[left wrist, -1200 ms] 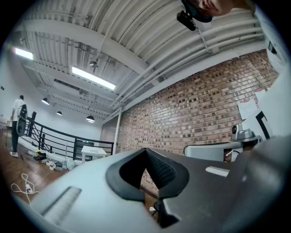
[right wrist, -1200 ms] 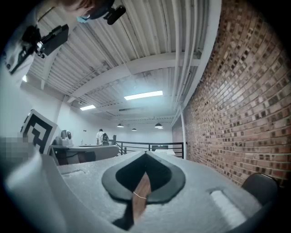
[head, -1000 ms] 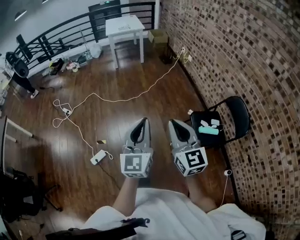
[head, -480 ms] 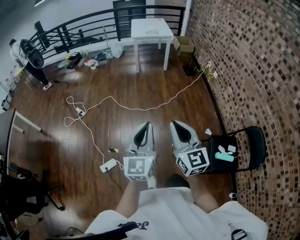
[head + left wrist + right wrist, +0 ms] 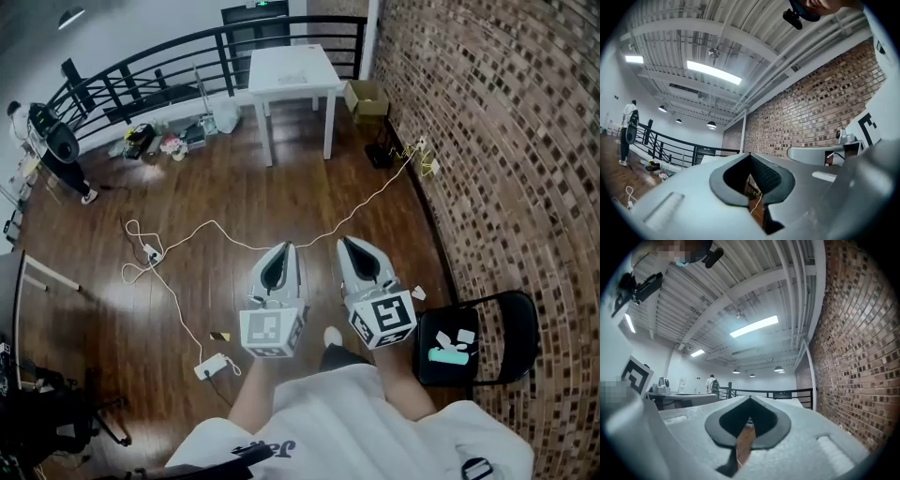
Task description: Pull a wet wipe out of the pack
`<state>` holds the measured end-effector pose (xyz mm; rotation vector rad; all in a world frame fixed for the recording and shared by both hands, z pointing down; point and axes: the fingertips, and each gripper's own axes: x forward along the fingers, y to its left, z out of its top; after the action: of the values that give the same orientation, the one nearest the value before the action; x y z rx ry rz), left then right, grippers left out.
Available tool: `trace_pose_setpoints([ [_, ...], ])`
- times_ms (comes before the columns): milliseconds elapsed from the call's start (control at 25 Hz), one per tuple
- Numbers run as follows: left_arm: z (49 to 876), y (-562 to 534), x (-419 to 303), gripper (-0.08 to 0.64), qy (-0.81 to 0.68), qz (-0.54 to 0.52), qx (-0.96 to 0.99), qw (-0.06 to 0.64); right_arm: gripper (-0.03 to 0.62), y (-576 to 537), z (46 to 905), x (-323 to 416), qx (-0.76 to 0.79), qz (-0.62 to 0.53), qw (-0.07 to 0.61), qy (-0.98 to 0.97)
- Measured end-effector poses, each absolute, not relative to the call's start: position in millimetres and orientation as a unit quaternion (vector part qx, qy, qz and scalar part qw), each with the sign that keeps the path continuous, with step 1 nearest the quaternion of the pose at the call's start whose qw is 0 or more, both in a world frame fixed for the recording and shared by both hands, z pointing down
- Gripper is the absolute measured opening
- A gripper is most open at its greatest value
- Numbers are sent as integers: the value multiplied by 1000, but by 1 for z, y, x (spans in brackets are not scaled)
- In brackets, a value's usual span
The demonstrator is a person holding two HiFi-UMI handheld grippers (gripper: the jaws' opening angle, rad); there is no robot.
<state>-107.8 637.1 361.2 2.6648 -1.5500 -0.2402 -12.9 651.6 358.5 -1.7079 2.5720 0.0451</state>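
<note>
A teal wet wipe pack (image 5: 447, 355) lies on the seat of a black folding chair (image 5: 442, 367) by the brick wall, with white pieces (image 5: 459, 337) beside it. Both grippers are held out level over the wooden floor, side by side, to the left of the chair and away from the pack. My left gripper (image 5: 287, 246) is shut with nothing in it, and its tips (image 5: 750, 153) meet. My right gripper (image 5: 346, 241) is shut and empty too, its tips (image 5: 750, 398) together. The pack is in neither gripper view.
A white table (image 5: 291, 67) stands ahead by a black railing (image 5: 141, 70), with a cardboard box (image 5: 364, 96) to its right. A pale cable (image 5: 187, 230) and a power strip (image 5: 214, 366) lie on the floor. The brick wall (image 5: 506, 169) runs along the right. A person (image 5: 56, 150) stands far left.
The whole view has travelled forward across the room. The chair with the pack slid from ahead-right to close beside my right arm. Both grippers kept their shut, side-by-side pose.
</note>
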Motion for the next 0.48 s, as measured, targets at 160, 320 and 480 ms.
trace_pose_setpoints([
  [160,351,566,-68,15,-509,-78,857,1,-12,579,332,47,-571,51,55,818],
  [320,351,517,-42,15,-520,-69,851,-9,-12,522,336,86,-570,24,61,819],
  [480,371,476,-32,15,-524,-45,850,6,-12,483,345,70,-528,-13,60,847],
])
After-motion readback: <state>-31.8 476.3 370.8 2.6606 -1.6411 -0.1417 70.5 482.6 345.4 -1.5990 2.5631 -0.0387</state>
